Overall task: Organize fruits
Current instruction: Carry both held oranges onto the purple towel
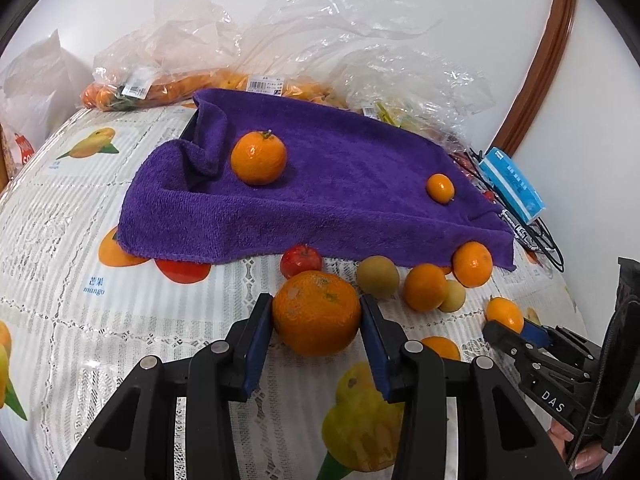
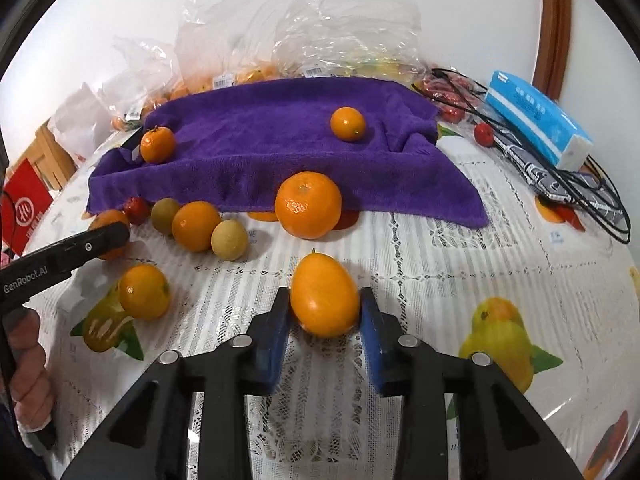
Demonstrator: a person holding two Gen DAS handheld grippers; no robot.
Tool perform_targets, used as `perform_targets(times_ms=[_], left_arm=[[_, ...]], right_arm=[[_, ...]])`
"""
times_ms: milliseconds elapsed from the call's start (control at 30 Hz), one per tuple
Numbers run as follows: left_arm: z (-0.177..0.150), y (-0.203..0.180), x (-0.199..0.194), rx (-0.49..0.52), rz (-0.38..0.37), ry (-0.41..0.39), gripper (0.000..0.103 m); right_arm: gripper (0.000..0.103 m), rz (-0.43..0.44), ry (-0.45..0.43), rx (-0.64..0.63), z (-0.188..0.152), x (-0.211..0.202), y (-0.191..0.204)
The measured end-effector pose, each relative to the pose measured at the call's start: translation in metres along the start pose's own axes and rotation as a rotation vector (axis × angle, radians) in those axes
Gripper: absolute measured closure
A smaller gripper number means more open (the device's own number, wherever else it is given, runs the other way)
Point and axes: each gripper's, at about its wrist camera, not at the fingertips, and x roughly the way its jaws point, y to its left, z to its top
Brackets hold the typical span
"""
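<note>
My left gripper (image 1: 317, 320) is shut on a large rough-skinned orange (image 1: 317, 312) just above the tablecloth. My right gripper (image 2: 325, 312) is shut on a small oval kumquat (image 2: 325, 295); it also shows in the left wrist view (image 1: 505, 314). A purple towel (image 1: 320, 184) is draped over a raised box and carries a mandarin (image 1: 259, 157) and a small orange fruit (image 1: 440, 188). In front of the towel lie a small red apple (image 1: 301, 261), two tan longans (image 1: 378, 277), two oranges (image 1: 425, 287) and a larger orange (image 2: 308, 205).
Clear plastic bags of fruit (image 1: 248, 60) stand behind the towel against the wall. A blue tissue pack (image 2: 536, 120), black cables (image 2: 580, 184) and small red fruits (image 2: 484, 134) lie at the right. Another orange (image 2: 144, 291) sits at the left.
</note>
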Motion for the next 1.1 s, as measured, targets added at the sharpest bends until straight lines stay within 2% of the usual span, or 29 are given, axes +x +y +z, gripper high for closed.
perform_targets(times_ms=[233,467,600,767,1100], left_arm=[[0.001,-0.002,-0.009,0.01,-0.019,-0.041,0.062],[0.008,0.0,-0.02,0.0,-0.015,-0.062,0.062],[0.024,0.006,-0.03,-0.032,-0.038,-0.074,0.062],[0.051,0.013,-0.039,-0.041,0.017,-0.127,0.062],[0.099,0.019,-0.016,-0.057,0.04,-0.168,0.062]], right_arm=[[0.07,0.074,-0.02,0.04,0.0,-0.004,-0.009],[0.07,0.109,-0.08,0.02,0.01,-0.019,-0.001],[0.07,0.145,-0.125,0.013,0.027,-0.033,0.003],[0.07,0.167,-0.19,-0.006,0.052,-0.043,0.006],[0.07,0.125,-0.279,0.001,0.112,-0.038,-0.005]])
